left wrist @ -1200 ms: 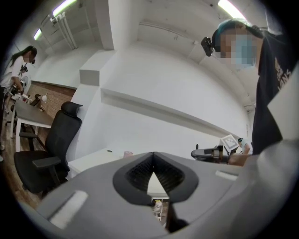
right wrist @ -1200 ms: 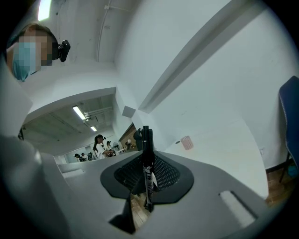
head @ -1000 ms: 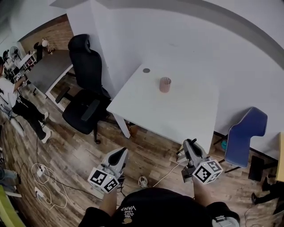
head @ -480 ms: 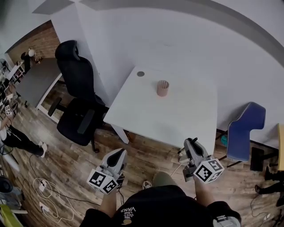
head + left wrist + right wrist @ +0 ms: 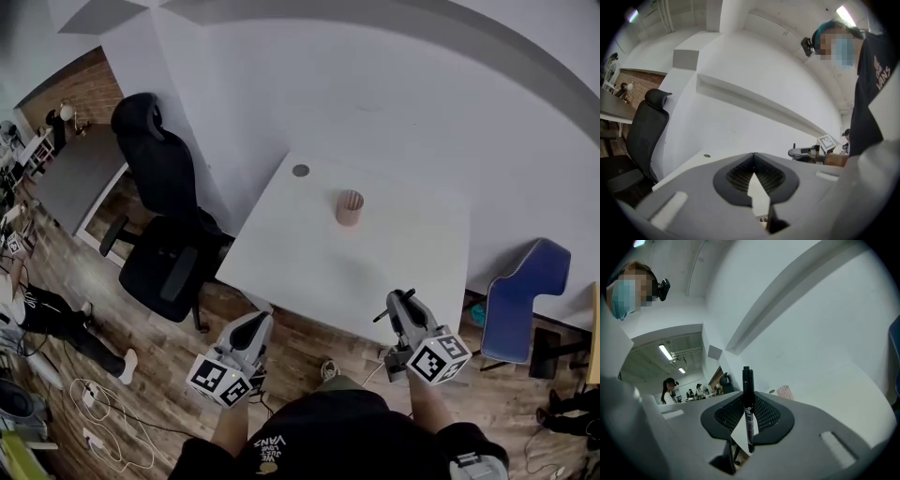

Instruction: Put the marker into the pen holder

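Note:
A pinkish mesh pen holder [image 5: 349, 207] stands upright on the white table [image 5: 375, 262], towards its far side; the right gripper view shows the pen holder [image 5: 784, 392] small, beyond the jaws. My right gripper [image 5: 398, 298] is held level at the table's near edge, shut on a black marker [image 5: 748, 408] that stands upright between the pads [image 5: 761, 414]. My left gripper [image 5: 261, 319] hangs over the floor just short of the table's near left corner. The jaws of the left gripper [image 5: 753, 157] meet at the tips with nothing between them.
A small grey disc [image 5: 300, 171] lies in the table's far left corner. A black office chair [image 5: 169, 225] stands left of the table and a blue chair [image 5: 516, 300] right of it. White walls close the far side. Cables [image 5: 103, 403] lie on the wooden floor.
Both grippers have come closer to the table's near edge, the marker still in the right one. A person at the far left has shifted down the picture's edge.

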Demonstrator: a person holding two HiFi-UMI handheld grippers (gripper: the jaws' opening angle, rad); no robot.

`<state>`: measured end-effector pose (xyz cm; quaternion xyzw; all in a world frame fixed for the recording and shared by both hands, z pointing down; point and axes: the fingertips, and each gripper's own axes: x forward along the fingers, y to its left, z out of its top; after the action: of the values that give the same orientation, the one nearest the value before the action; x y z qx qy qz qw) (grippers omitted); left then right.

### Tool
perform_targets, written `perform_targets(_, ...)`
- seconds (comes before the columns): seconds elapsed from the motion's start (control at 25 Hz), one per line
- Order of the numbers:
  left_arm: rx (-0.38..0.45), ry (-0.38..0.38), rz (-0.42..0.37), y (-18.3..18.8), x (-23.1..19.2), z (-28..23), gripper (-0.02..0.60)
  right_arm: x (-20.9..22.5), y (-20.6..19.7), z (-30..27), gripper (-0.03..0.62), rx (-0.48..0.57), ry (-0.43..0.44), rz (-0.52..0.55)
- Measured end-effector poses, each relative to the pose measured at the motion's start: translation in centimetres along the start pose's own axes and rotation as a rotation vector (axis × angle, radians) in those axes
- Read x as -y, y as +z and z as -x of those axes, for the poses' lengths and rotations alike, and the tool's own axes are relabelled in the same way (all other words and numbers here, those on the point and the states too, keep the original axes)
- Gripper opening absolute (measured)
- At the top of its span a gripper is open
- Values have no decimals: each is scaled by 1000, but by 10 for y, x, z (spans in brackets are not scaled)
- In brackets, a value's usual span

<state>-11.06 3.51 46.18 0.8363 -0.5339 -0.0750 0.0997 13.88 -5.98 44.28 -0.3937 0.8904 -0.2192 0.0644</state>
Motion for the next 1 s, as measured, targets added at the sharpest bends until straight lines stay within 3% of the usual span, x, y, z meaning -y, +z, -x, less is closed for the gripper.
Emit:
perform_targets(0.64,16,32,9,2,-38,-100,52,69,25,-68,54,-18,32,-26)
perform_targets(1.0,-38,-54,45,3,-60,-137,52,80,25,-91,54,6,-46,-49)
